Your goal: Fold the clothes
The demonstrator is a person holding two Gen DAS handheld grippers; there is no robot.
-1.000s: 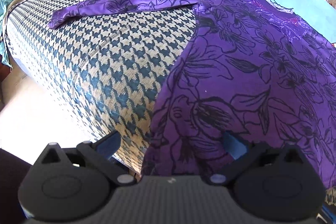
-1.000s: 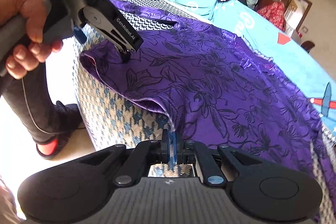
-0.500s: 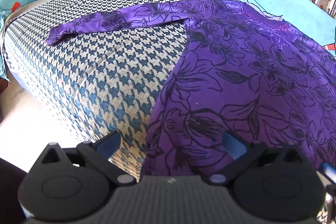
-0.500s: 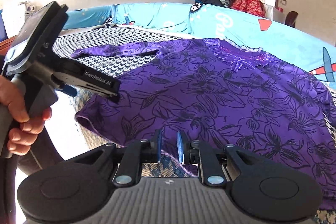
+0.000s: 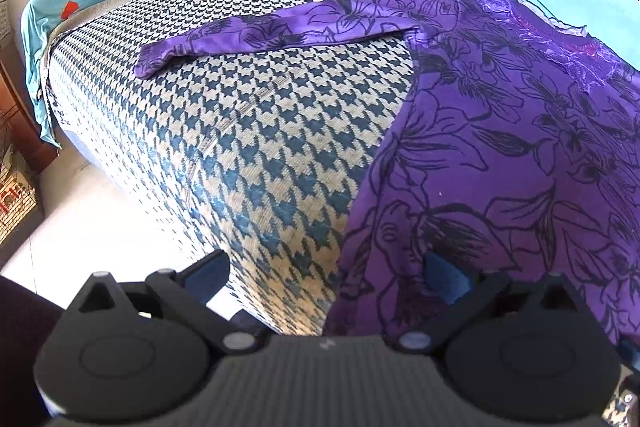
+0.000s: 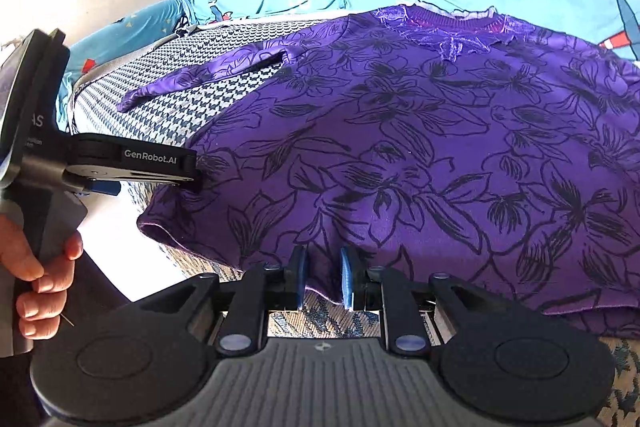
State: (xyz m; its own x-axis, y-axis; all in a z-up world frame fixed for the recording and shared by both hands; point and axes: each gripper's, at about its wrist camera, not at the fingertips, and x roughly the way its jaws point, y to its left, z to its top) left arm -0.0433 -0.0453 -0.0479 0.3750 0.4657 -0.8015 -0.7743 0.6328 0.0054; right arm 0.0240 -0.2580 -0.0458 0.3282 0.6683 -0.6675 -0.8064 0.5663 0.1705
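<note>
The purple long-sleeved top with black flowers (image 6: 400, 155) lies spread flat on the bed's black-and-cream checked mat (image 5: 224, 131), one sleeve stretched out. It looks soft, thin and floppy, so its bottom edge seems best to grab. The left gripper (image 5: 326, 277) has jaws wide apart. The right gripper (image 6: 323, 277) has jaws a little apart around the hem.

Purple floral top (image 6: 420, 155) — flat, sleeve (image 5: 272, 27) outstretched
</note>
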